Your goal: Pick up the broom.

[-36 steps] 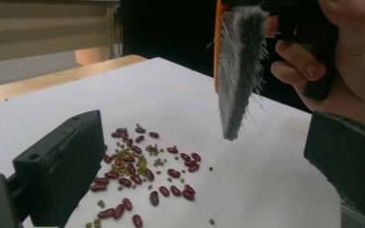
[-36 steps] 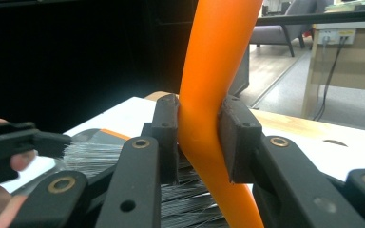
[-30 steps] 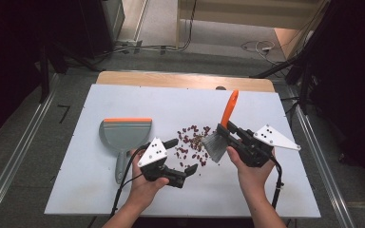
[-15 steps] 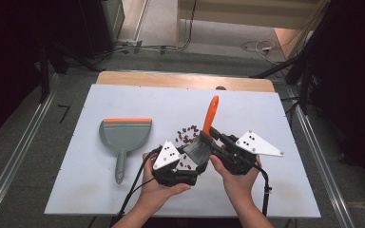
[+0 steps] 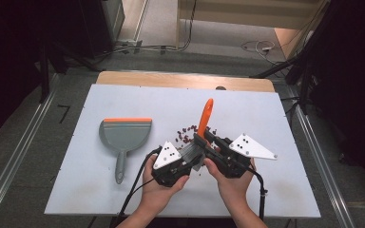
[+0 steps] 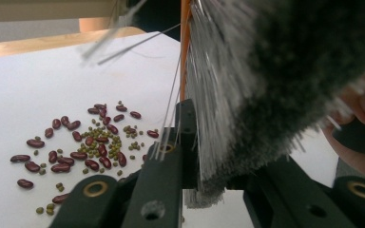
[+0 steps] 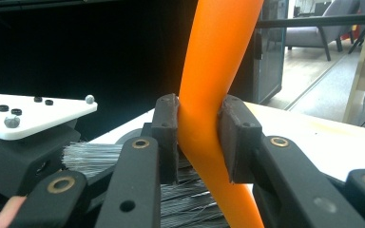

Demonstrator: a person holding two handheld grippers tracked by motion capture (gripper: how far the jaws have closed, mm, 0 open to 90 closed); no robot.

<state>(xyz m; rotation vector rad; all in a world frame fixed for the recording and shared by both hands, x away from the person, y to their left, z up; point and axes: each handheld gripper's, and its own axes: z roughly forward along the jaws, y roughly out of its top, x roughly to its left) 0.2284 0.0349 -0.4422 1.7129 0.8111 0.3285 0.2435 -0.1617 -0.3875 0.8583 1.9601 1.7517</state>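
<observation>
Both grippers are black; the left gripper (image 5: 183, 164) and right gripper (image 5: 209, 145) each carry a pale triangular plate with dark screws, brass-ringed pivots and a trailing black cable.

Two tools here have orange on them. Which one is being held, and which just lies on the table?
The brush is held: the right gripper clamps its orange handle, the left gripper its bristles. The dustpan lies untouched at the left.

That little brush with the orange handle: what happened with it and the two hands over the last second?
The right gripper carried the brush leftward, nearer the person. The left gripper came over from beside the dustpan and its jaws have just closed on the bristles. The dustpan and the beans stayed put.
</observation>
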